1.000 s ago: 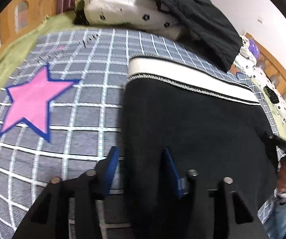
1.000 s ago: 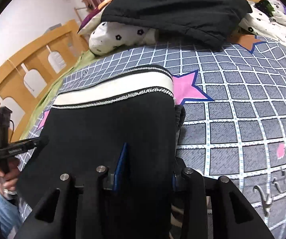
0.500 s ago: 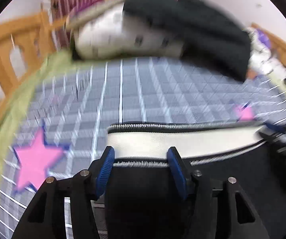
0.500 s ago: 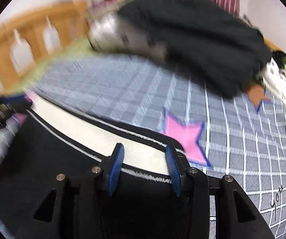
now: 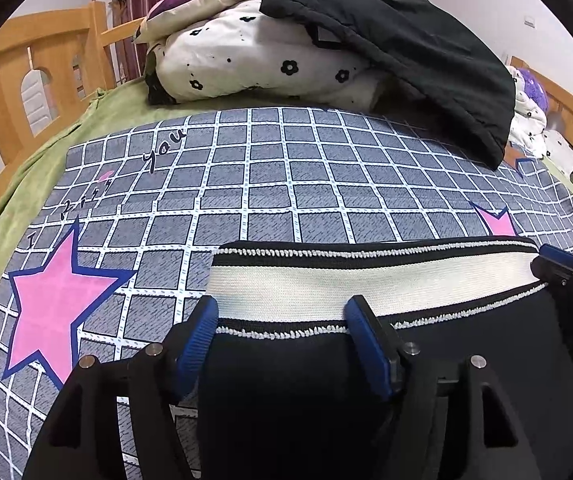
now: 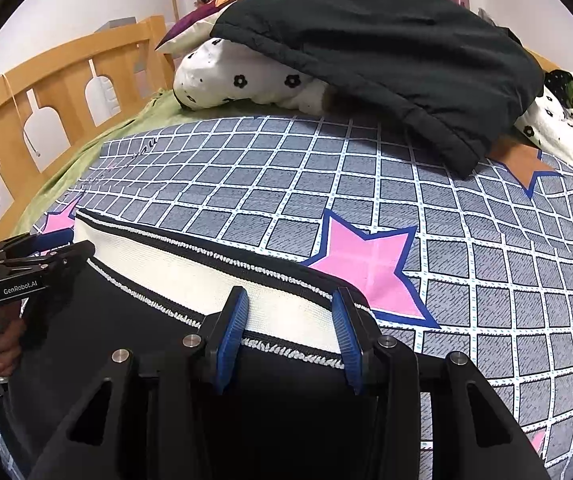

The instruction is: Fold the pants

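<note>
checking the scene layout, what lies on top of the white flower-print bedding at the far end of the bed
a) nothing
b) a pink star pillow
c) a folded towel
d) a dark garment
d, a dark garment is draped over the white flower-print bedding beyond the pants.

My blue pads [image 5: 196, 344] sit on black pants [image 5: 286, 400] with a white waistband [image 5: 346, 284] edged in black-and-white stitching. Beyond my jaws the bedspread [image 5: 286, 184] is grey with a white grid and pink stars [image 5: 54, 300] outlined in blue. Past it lie a white quilt with black flowers [image 5: 254, 60], a black jacket [image 5: 406, 48], a green sheet [image 5: 26, 176] and a honey-coloured wooden bed frame [image 5: 18, 68].
</note>
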